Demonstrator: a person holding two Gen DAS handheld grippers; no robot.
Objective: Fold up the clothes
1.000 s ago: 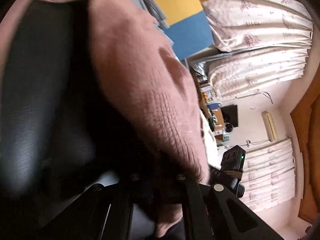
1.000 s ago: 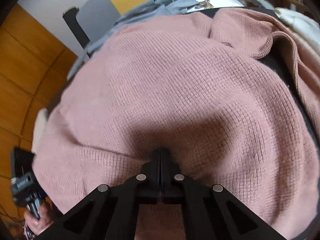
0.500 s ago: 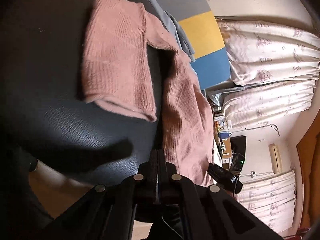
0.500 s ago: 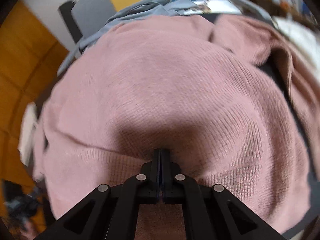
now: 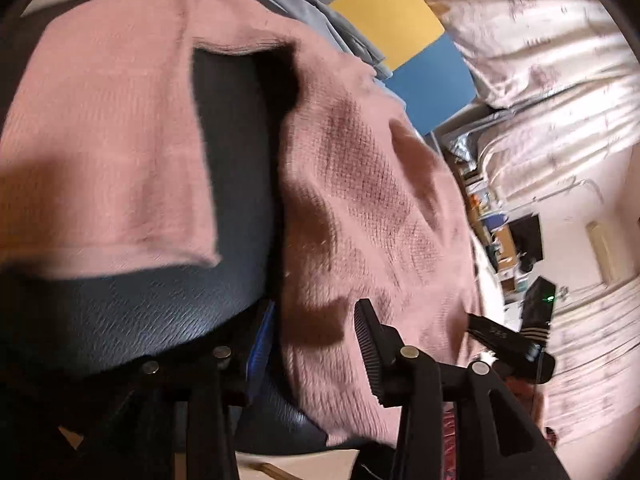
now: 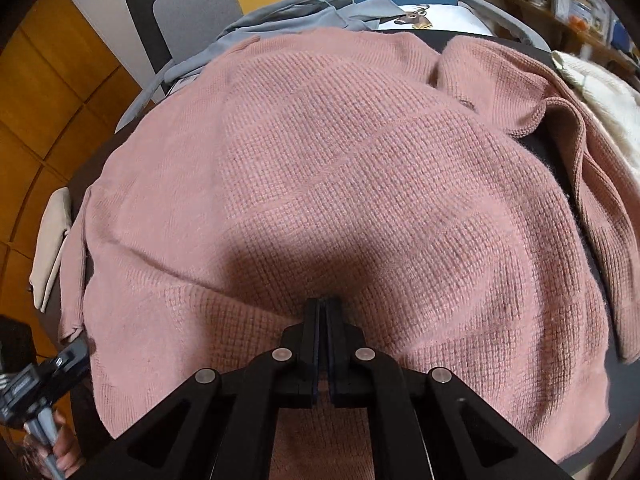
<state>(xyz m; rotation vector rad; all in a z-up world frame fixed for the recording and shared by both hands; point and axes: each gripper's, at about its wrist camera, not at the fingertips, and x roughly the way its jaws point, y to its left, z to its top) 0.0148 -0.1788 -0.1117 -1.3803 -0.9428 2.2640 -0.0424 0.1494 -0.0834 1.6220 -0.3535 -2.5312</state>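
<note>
1. Half a second ago clamped together, the left tongs (image 5: 316, 344) have just been opening; the pink sweater (image 6: 340, 200) lies between them, unpinched.
2. Spread on the dark tabletop (image 5: 140, 312), the sweater runs toward twelve o'clock from the right tongs (image 6: 322, 308), clenched on its near edge.
3. Its folded sleeve (image 5: 100, 140) lies at ten o'clock; the near hem is hidden.

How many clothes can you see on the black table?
4. A pink sweater fills the middle. A grey garment lies at the far edge. A cream one is at the right, and a beige one at the left. More may hide underneath.
</note>
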